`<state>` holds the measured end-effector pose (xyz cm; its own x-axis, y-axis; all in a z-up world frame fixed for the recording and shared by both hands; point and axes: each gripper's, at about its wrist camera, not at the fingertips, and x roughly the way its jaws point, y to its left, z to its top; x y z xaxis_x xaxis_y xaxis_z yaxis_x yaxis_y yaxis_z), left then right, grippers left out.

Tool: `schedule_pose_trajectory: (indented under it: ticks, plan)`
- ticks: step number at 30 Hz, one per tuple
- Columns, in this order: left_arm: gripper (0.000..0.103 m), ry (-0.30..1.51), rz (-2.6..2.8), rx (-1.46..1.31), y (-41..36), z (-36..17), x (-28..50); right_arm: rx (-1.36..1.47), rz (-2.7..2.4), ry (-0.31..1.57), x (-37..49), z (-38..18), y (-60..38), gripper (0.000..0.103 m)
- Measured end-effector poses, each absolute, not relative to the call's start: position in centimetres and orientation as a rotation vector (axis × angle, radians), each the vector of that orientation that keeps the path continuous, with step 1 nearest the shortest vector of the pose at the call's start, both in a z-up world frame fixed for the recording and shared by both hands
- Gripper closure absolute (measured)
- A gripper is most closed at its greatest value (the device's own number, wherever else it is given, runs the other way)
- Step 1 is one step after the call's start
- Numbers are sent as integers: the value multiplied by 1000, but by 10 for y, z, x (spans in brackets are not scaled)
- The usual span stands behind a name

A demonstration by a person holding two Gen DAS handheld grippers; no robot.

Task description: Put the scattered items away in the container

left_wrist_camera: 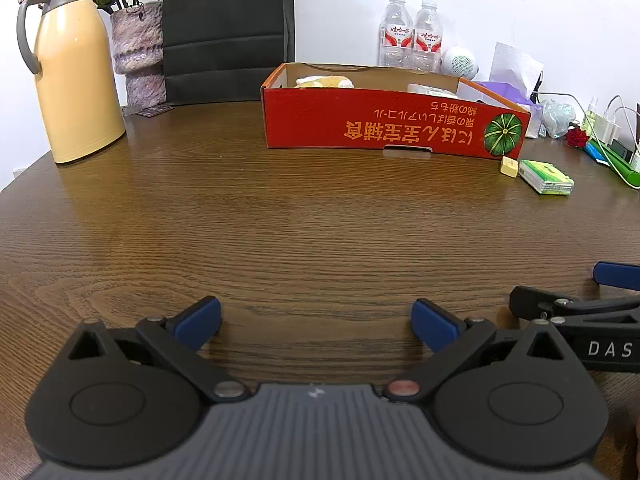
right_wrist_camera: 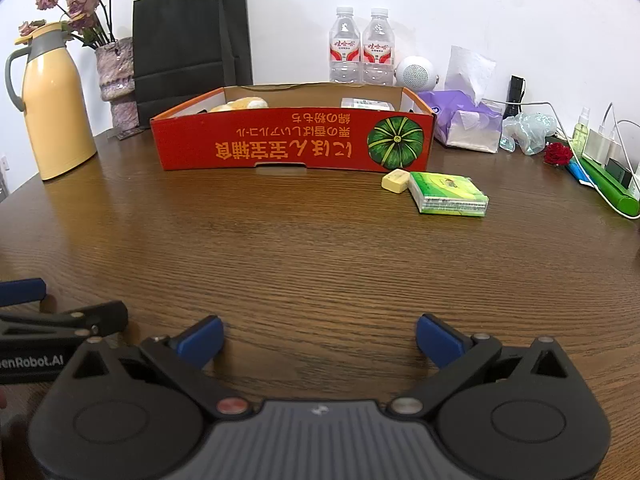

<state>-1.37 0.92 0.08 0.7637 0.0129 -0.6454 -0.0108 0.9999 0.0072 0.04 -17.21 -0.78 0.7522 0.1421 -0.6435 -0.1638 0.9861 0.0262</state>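
A red cardboard box (left_wrist_camera: 380,128) (right_wrist_camera: 280,142) with a pumpkin picture stands open-topped at the far side of the wooden table; a bread-like item (right_wrist_camera: 240,104) and a small packet (right_wrist_camera: 366,104) lie inside. In front of its right corner sit a small yellow block (left_wrist_camera: 509,167) (right_wrist_camera: 395,180) and a green tissue pack (left_wrist_camera: 546,177) (right_wrist_camera: 450,194). My left gripper (left_wrist_camera: 316,322) hovers open near the table's front, nothing between its blue pads. My right gripper (right_wrist_camera: 320,338) is beside it, wide open and also holding nothing. Each gripper shows at the edge of the other's view.
A yellow thermos (right_wrist_camera: 50,108), a vase of dried flowers (right_wrist_camera: 116,76) and a black paper bag (right_wrist_camera: 188,36) stand at the back left. Two water bottles (right_wrist_camera: 360,50), a white speaker (right_wrist_camera: 416,72), a purple tissue pack (right_wrist_camera: 466,120), cables and small clutter fill the back right.
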Motion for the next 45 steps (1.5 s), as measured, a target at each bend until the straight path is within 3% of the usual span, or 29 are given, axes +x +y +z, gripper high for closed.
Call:
schedule_pose_trajectory:
  ticks: [14,18,22,27,30,38,41,44,45]
  plan:
    - [0,716,-56,10,10,4,-7,-21,186,703,-1,-6,-176,0]
    - [0,744,-227,-94,14,39,26,34,297,690,20,12,-201,16]
    - [0,633,-282,-30,-10,62,60,-8,82,601,65,30,-234,13]
    - [0,732,-398,-106,-32,47,102,-68,24,647,134,8,-246,16]
    - [0,763,-398,-134,-41,40,118,-41,10,698,149,-3,-252,39]
    - [0,676,-511,35,-128,29,152,111,-11,599,134,13,-306,41]
    - [10,627,-428,106,-155,21,163,169,-56,558,126,18,-330,41]
    - [43,660,-404,126,-170,13,180,206,-105,525,119,21,-343,41]
    - [63,689,-390,132,-173,10,184,213,-114,524,120,21,-348,41]
